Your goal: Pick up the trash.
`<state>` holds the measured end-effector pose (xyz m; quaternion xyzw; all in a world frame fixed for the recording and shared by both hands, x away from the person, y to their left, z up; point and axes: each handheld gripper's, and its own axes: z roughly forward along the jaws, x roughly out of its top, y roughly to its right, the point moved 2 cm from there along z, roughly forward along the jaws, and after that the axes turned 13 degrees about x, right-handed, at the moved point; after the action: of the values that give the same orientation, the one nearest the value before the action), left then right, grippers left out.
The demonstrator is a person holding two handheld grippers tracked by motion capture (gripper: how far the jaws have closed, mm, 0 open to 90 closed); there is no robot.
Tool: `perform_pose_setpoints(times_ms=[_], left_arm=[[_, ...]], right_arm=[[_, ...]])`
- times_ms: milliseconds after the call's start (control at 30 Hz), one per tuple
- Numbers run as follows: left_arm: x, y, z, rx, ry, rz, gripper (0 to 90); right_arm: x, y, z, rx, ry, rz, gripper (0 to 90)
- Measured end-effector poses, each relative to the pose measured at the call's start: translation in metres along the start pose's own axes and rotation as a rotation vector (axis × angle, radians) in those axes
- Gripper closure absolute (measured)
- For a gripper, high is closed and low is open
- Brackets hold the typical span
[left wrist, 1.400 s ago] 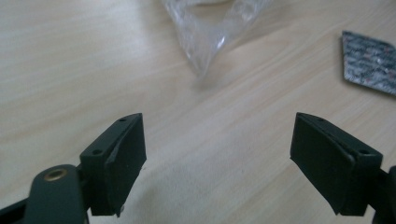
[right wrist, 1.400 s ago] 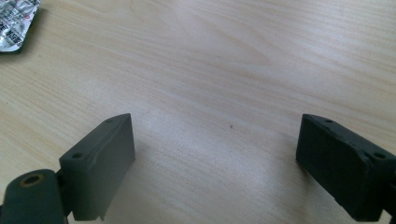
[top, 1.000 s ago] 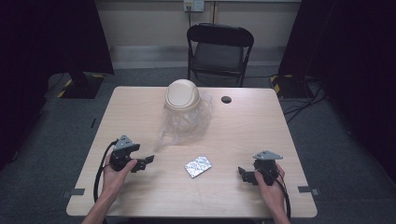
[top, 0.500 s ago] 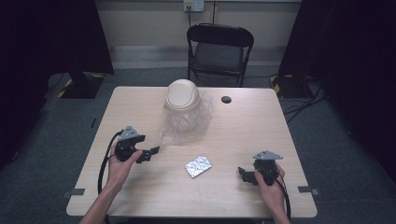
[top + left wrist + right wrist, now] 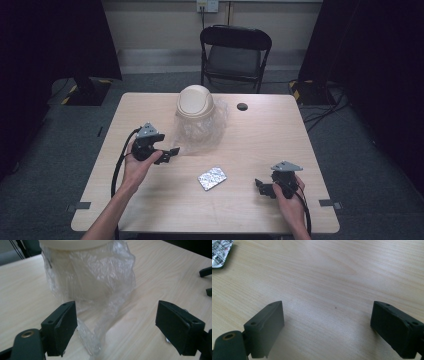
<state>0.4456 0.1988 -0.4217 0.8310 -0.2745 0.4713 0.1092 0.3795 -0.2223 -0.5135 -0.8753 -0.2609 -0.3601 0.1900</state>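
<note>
A small beige bin point(image 5: 195, 102) with a swing lid stands at the table's far middle, wrapped in a crinkled clear plastic bag point(image 5: 201, 131). My left gripper point(image 5: 169, 154) is open just left of the bag's near corner. In the left gripper view, a loose tail of the bag point(image 5: 93, 336) hangs between the spread jaws of the left gripper point(image 5: 117, 332), below the bin point(image 5: 82, 277). A silver foil packet point(image 5: 212, 178) lies flat near the table's middle. My right gripper point(image 5: 262, 187) rests open at the front right, over bare wood point(image 5: 327, 327), with the packet point(image 5: 219, 252) off to its far left.
A small black round object point(image 5: 242, 106) lies right of the bin near the far edge. A black folding chair point(image 5: 235, 50) stands behind the table point(image 5: 300, 150). Cables trail from both grippers toward the front edge. The other gripper's jaws point(image 5: 206, 272) peek in at the left gripper view's right edge.
My left gripper has moved forward and to the right, up to the bag's near corner. The right gripper, the packet and the bin have stayed put.
</note>
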Motion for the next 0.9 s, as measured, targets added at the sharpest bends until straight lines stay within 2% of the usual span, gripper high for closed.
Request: perform_pose_setpoints(times_ms=[367, 433, 533, 633, 767, 867, 900], left_arm=[[0.034, -0.004, 0.010, -0.017, 0.054, 0.010, 17.4], [0.044, -0.004, 0.016, -0.021, 0.061, 0.018, 17.4], [0.054, -0.002, 0.023, -0.031, 0.067, 0.030, 17.4], [0.064, -0.002, 0.030, -0.023, 0.068, 0.045, 17.4], [0.071, -0.005, 0.036, -0.041, 0.075, 0.033, 17.4], [0.076, -0.005, 0.038, -0.038, 0.076, 0.049, 17.3], [0.083, -0.005, 0.040, -0.039, 0.078, 0.061, 17.4]], right_arm=[[0.000, 0.000, 0.000, 0.000, 0.000, 0.000, 10.5], [0.000, 0.000, 0.000, 0.000, -0.001, 0.002, 10.5], [0.000, 0.000, 0.000, 0.000, 0.000, 0.000, 10.5], [0.000, 0.000, 0.000, -0.001, -0.001, 0.002, 10.5], [0.000, 0.000, 0.000, -0.001, -0.001, 0.001, 10.5], [0.000, 0.000, 0.000, -0.001, -0.001, 0.002, 10.5], [0.000, 0.000, 0.000, -0.001, -0.001, 0.001, 10.5]])
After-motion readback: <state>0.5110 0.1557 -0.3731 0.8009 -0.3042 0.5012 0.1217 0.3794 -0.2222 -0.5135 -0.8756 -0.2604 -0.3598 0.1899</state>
